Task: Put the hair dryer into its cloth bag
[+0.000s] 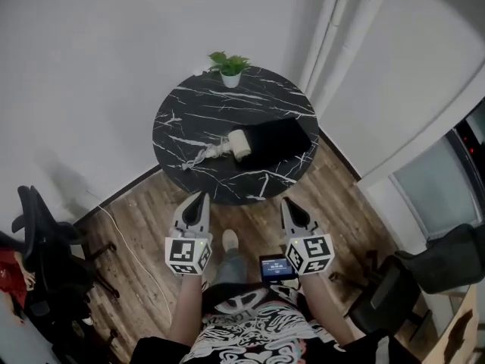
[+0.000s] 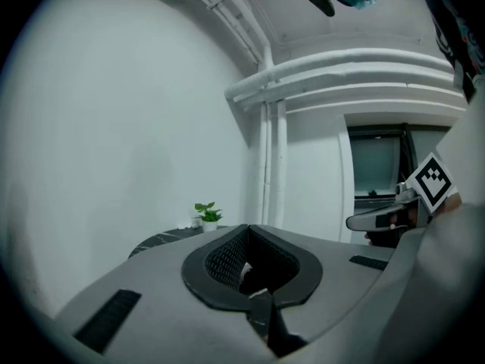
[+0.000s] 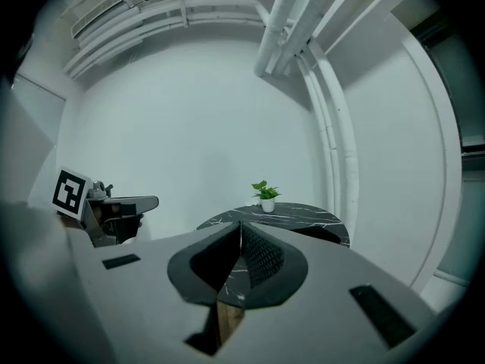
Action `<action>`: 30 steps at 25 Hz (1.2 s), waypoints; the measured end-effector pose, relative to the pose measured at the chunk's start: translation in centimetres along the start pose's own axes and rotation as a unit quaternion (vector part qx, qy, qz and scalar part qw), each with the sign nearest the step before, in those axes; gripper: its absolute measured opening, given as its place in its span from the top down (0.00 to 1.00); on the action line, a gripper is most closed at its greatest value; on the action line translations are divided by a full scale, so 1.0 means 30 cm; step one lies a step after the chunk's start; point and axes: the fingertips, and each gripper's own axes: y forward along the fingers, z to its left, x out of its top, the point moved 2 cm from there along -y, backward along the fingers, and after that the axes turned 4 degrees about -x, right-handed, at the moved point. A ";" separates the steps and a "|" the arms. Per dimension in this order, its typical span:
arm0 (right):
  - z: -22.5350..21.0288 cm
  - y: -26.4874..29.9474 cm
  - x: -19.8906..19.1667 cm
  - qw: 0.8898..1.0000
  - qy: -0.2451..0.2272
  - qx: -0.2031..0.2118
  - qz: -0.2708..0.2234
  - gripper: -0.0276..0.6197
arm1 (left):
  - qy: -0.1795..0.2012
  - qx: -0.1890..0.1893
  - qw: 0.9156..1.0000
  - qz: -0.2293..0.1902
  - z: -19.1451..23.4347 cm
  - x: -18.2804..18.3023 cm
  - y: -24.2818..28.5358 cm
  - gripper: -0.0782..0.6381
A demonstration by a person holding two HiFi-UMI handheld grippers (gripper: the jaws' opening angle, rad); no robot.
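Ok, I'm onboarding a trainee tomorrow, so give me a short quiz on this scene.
1. True or false: the left gripper and the right gripper are both shut with nothing between their jaws.
2. What stands at the far edge of the table? A) potted plant B) mug C) lamp
3. Fill in: the hair dryer lies on the table touching the black ____.
Key: 1 true; 2 A; 3 cloth bag.

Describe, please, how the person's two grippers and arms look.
The left gripper and right gripper both have pale grey shells that taper to a point. Inside a black-rimmed recess they have dark ribbed pads. Each carries a white cube printed with black square markers. The person wears a black-and-white patterned top, and no sleeves cover the forearms.
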 end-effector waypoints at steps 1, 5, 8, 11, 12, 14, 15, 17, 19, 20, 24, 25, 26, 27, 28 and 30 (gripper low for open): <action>-0.002 0.054 0.024 1.000 -0.003 -0.002 0.001 0.93 | -0.004 -0.007 1.000 -0.005 0.041 0.018 0.050 0.87; -0.017 0.254 0.085 1.000 -0.012 -0.012 0.014 0.93 | -0.009 0.004 1.000 0.006 0.224 0.034 0.230 0.87; -0.028 0.376 0.095 0.999 -0.016 -0.022 0.029 0.93 | -0.023 0.005 1.000 0.012 0.345 0.010 0.325 0.87; -0.034 0.474 0.096 0.998 -0.018 -0.033 0.041 0.93 | -0.031 -0.003 0.999 0.019 0.430 -0.021 0.394 0.87; -0.035 0.502 0.096 0.998 -0.020 -0.034 0.045 0.93 | -0.031 -0.005 0.999 0.021 0.451 -0.030 0.414 0.87; -0.031 0.541 0.094 0.998 -0.027 -0.031 0.053 0.93 | -0.037 -0.006 0.999 0.026 0.488 -0.053 0.447 0.87; -0.028 0.551 0.092 0.997 -0.032 -0.029 0.058 0.93 | -0.039 -0.006 0.999 0.030 0.502 -0.066 0.461 0.87; -0.032 0.561 0.086 0.997 -0.040 -0.031 0.065 0.93 | -0.038 -0.009 0.998 0.039 0.521 -0.092 0.487 0.87; -0.050 0.570 0.074 0.996 -0.041 -0.039 0.071 0.93 | -0.036 -0.012 0.998 0.045 0.536 -0.114 0.507 0.87; -0.060 0.576 0.067 0.996 -0.038 -0.042 0.074 0.93 | -0.037 -0.013 0.998 0.047 0.545 -0.123 0.515 0.87; -0.099 0.610 0.042 0.995 -0.022 -0.046 0.084 0.93 | -0.033 -0.020 0.998 0.051 0.568 -0.143 0.543 0.87; -0.108 0.624 0.036 0.995 -0.021 -0.049 0.086 0.93 | -0.031 -0.020 0.998 0.050 0.576 -0.145 0.551 0.87; -0.115 0.640 0.032 0.995 -0.020 -0.052 0.088 0.93 | -0.030 -0.020 0.998 0.049 0.584 -0.146 0.559 0.87; -0.123 0.656 0.028 0.994 -0.019 -0.055 0.090 0.93 | -0.029 -0.020 0.998 0.049 0.592 -0.147 0.569 0.87; -0.129 0.671 0.026 0.994 -0.018 -0.057 0.092 0.92 | -0.028 -0.020 0.998 0.050 0.597 -0.150 0.579 0.87; -0.138 0.696 0.020 0.994 -0.016 -0.057 0.097 0.92 | -0.024 -0.024 0.998 0.059 0.602 -0.160 0.600 0.87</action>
